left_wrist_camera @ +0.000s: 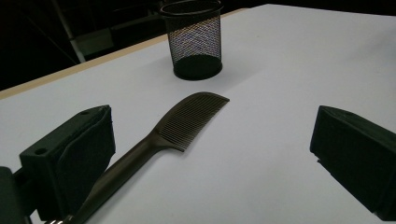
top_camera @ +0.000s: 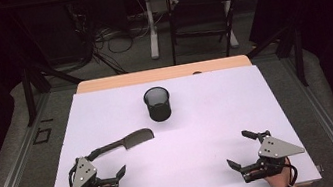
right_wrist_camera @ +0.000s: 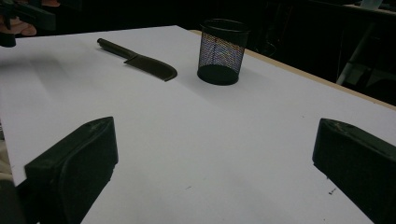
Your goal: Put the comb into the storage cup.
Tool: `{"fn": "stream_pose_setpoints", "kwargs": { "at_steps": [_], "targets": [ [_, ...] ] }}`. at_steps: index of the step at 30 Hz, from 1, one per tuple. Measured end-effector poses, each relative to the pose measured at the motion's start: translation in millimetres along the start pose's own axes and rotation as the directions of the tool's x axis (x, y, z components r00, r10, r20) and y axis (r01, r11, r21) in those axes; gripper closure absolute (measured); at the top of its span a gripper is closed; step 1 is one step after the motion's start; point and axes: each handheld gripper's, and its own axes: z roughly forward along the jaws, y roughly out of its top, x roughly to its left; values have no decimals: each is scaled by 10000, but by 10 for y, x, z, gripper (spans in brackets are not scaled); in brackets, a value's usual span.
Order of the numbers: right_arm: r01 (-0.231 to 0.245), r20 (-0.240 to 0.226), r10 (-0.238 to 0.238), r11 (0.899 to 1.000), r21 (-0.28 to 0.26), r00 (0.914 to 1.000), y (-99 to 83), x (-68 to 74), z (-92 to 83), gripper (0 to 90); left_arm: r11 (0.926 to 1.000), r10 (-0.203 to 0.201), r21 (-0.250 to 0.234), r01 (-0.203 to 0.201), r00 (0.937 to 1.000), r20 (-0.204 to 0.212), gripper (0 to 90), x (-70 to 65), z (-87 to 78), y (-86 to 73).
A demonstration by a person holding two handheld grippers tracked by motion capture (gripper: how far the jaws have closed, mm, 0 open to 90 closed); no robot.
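A black comb (top_camera: 126,142) lies flat on the white table, handle toward the left front and teeth end toward the middle. Behind it a black mesh cup (top_camera: 157,103) stands upright. My left gripper (top_camera: 109,162) rests open at the front left, with one jaw right beside the comb's handle end. From the left gripper view the comb (left_wrist_camera: 187,123) runs up from the left jaw toward the cup (left_wrist_camera: 194,39), and the left gripper (left_wrist_camera: 212,140) holds nothing. My right gripper (top_camera: 240,149) stands open at the front right, with nothing in it. Its own view shows the right gripper (right_wrist_camera: 215,140), the comb (right_wrist_camera: 144,60) and the cup (right_wrist_camera: 222,49) far off.
The white table surface (top_camera: 209,117) ends in a wooden strip (top_camera: 161,74) at the far edge. Beyond it stand a dark chair (top_camera: 202,12), a desk leg (top_camera: 150,25) and cables on the floor. Wide bare surface lies between the two grippers.
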Motion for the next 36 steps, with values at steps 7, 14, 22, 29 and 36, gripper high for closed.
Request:
{"fn": "stream_pose_setpoints", "kwargs": {
  "at_steps": [7,14,22,29,36],
  "targets": [
    [-3,15,3,10000,75,10000,-3,-10,8,0,9995,150,284,-148,9999,-58,2,25,89,20],
    [38,-14,-38,9999,130,10000,-5,-10,20,0,9975,311,636,-307,9995,-51,2,40,167,44],
    [22,-11,-22,9999,133,10000,-8,-13,28,0,9943,402,983,-402,9992,21,2,59,219,87],
    [69,-1,-69,9999,156,10000,-4,-10,22,0,9916,292,1258,-296,9996,46,2,132,275,130],
    [82,13,-82,9998,154,10000,-6,-14,16,0,9837,157,1783,-217,9993,351,2,217,361,187]
  ]
}}
